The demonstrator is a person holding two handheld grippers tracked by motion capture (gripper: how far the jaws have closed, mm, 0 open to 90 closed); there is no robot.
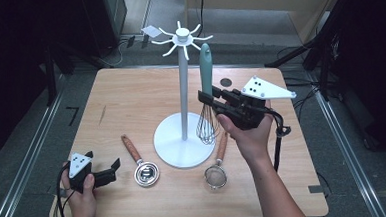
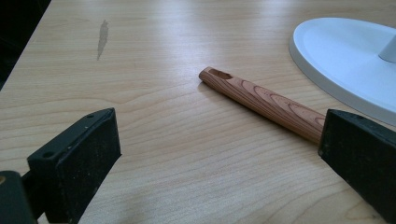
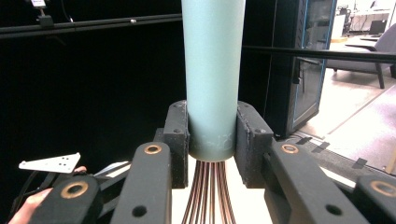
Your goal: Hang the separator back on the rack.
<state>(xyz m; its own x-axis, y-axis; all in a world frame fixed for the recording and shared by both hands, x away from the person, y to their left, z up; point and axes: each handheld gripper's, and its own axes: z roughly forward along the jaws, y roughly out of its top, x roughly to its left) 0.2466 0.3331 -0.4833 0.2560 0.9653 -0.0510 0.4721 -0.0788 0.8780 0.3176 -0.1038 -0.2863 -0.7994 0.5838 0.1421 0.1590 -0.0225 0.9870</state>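
A: We have the whisk (image 1: 207, 95) held upright in the right gripper (image 1: 211, 98), above the table (image 1: 130, 99) and just beside the pole of the white stand (image 1: 182, 89). The fingers (image 3: 177, 135) are clamped on the lower end of its teal handle, with the wires hanging below them.

B: And our left gripper (image 1: 115, 168) sits low at the table's near left corner, its fingers (image 2: 74, 163) spread wide with nothing between them. A wooden handle of the measuring spoon (image 1: 140, 164) lies on the table ahead of it.

A: We also see a small strainer (image 1: 216, 170) lying on the table near the stand's round base.
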